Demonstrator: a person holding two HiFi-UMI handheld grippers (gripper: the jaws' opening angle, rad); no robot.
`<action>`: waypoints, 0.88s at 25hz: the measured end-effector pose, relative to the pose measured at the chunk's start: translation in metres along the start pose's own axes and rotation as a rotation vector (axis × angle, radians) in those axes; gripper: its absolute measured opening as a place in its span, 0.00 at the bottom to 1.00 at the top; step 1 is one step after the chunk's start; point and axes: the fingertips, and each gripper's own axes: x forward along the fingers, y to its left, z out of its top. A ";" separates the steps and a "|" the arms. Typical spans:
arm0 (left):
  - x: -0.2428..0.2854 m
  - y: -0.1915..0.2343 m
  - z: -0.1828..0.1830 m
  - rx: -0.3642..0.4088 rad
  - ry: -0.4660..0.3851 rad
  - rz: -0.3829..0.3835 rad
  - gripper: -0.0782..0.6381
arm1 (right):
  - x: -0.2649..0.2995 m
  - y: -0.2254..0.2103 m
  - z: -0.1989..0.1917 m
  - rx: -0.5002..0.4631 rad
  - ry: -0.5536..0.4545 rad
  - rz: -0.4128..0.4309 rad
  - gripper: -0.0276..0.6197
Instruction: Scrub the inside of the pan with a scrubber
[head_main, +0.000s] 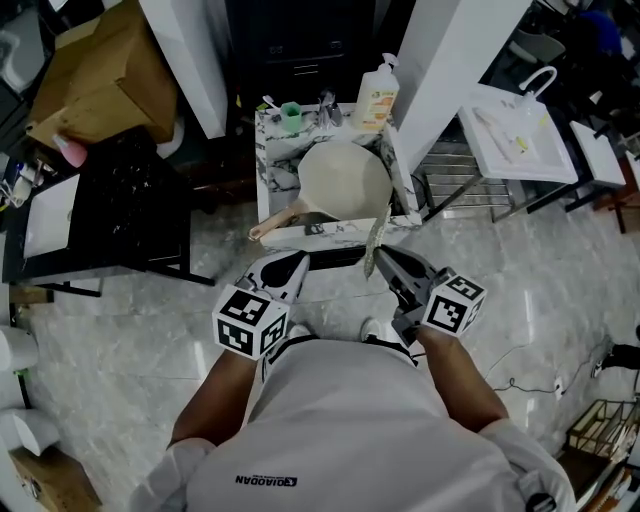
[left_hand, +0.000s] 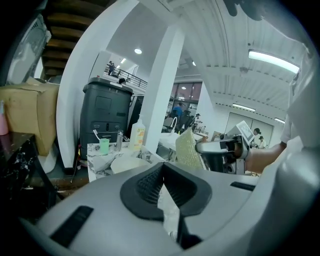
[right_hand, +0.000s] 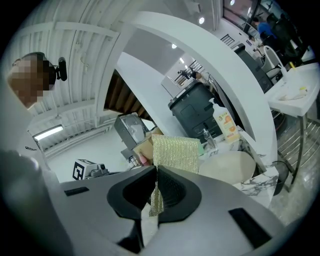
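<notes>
The right gripper (head_main: 382, 262) pinches the scrubber (right_hand: 175, 154), which looks soft and bendy, by its edge. The left gripper (head_main: 296, 264) is closed and empty; it could steady the pan (head_main: 345, 182) by its handle (head_main: 275, 222).

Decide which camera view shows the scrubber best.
The right gripper view: the scrubber stands large and central, clamped in the right gripper. The left gripper view shows it smaller, the head view only edge-on.
</notes>
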 end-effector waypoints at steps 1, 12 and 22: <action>0.005 -0.003 0.001 -0.011 -0.001 0.007 0.13 | -0.003 -0.004 0.000 -0.003 0.009 0.000 0.12; 0.048 -0.049 0.001 0.003 0.022 0.038 0.13 | -0.039 -0.036 0.010 -0.018 0.053 0.035 0.12; 0.052 -0.059 0.003 0.032 0.046 0.057 0.13 | -0.043 -0.044 0.009 0.002 0.038 0.069 0.12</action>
